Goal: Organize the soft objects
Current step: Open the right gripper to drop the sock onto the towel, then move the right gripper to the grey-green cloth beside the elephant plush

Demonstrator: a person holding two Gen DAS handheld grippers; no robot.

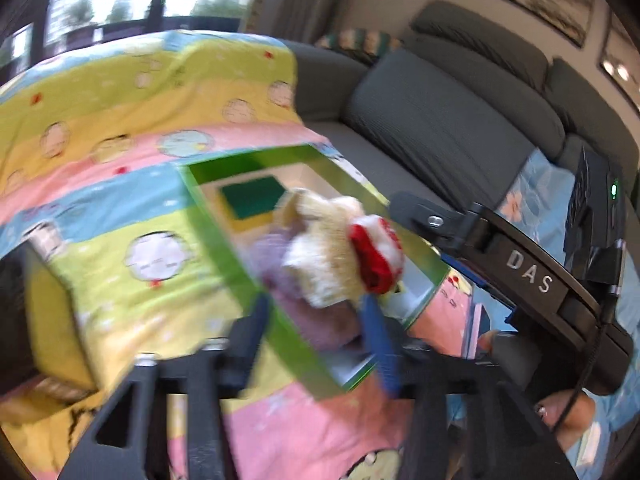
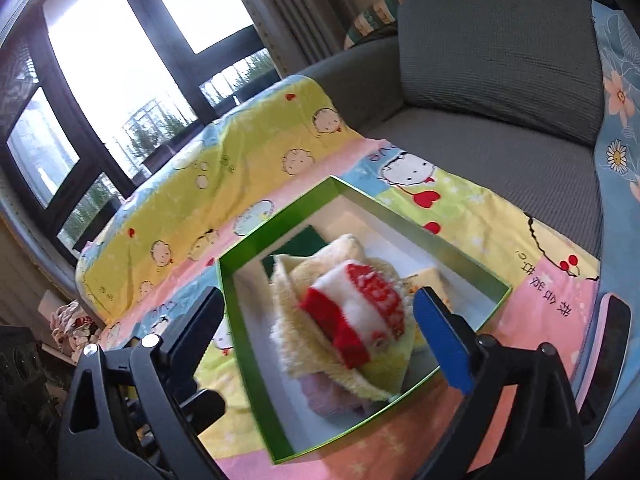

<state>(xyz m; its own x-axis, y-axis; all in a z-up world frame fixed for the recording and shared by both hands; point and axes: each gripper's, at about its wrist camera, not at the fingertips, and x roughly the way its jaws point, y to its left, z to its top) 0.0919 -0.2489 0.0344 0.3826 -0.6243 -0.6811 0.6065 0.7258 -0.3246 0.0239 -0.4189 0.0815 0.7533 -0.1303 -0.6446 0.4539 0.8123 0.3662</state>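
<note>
A green box point(image 2: 248, 320) with a white inside lies on a cartoon-print blanket point(image 2: 224, 168). In it a red and white knitted piece point(image 2: 356, 312) rests on a cream fluffy cloth point(image 2: 296, 320), with a purple cloth point(image 2: 332, 396) beneath and a dark green piece point(image 2: 308, 240) at the back. My right gripper point(image 2: 320, 300) hovers over the pile, open wide, its pads clear of the cloths. In the blurred left wrist view my left gripper point(image 1: 316, 332) stands open at the near side of the box point(image 1: 224, 240), in front of the purple cloth point(image 1: 288, 280) and cream cloth point(image 1: 320, 264).
The blanket covers a grey sofa; its back cushion point(image 2: 500, 48) rises behind. A blue flowered cloth point(image 2: 616, 120) hangs at the right. The right tool's black body point(image 1: 520, 268) crosses beside the box, a hand point(image 1: 560, 412) below it. Crumpled clothes point(image 2: 72, 328) lie far left.
</note>
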